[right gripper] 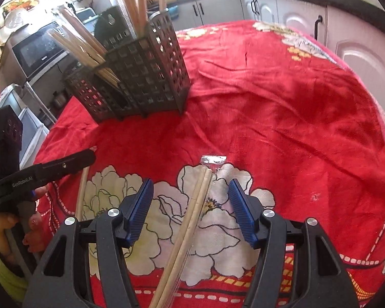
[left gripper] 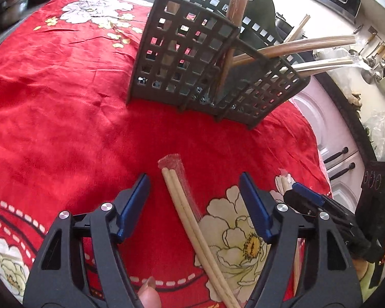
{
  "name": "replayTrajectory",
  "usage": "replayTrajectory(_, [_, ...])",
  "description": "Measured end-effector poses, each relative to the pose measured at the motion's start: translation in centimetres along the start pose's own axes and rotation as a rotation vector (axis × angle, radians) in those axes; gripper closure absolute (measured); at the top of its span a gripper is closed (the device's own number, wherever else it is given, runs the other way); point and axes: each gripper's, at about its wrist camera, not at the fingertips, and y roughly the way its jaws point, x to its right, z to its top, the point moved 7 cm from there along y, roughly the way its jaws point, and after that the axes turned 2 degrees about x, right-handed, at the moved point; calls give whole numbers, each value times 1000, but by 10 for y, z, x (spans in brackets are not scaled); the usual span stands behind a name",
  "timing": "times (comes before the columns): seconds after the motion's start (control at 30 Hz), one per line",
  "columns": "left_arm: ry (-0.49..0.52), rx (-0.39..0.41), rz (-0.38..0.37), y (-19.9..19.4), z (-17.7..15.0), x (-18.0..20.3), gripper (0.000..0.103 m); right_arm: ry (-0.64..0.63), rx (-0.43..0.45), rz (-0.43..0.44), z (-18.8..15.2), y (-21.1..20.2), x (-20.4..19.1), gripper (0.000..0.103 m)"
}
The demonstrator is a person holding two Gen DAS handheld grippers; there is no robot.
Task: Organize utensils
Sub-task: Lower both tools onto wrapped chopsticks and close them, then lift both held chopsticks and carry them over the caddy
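Red flowered cloth covered the table. Both tongs, left and right, gaped wide, holding nothing. Each straddled its own wrapped chopsticks lying flat, tips pointing away toward the basket. Only the right view showed a microwave; only the left showed hanging ladles.

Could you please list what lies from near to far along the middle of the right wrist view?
Open right gripper → pair of pale wooden chopsticks in a clear plastic sleeve → bare stretch of red floral tablecloth → dark grey perforated plastic utensil basket → grey kitchen cabinets.
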Motion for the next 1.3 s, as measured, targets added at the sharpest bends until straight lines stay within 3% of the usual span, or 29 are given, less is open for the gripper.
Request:
replayTrajectory(0.17, [26,5,32,8,7,2,44,-5,-26,-11,5,11,0,47])
replayTrajectory(0.23, [46,9,55,11,9,2,51,-13,-31,-26,8,15,1,51])
replayTrajectory(0.43, [87,22,122,14,13,-1,74,-34,-22,-77,15,23,6,75])
replayTrajectory(0.6, [61,24,112,12,15,-9,86,-20,-14,-69,16,20,9,90])
replayTrajectory(0.73, [15,25,69,4,18,-20,96,-13,8,-41,17,13,4,94])
replayTrajectory(0.97, [-8,67,22,-22,22,-24,99,-52,63,43,24,-9,-25,95])
replayTrajectory(1.3, [-21,196,-46,-78,40,-13,99,-155,168,140,44,-48,-84,97])
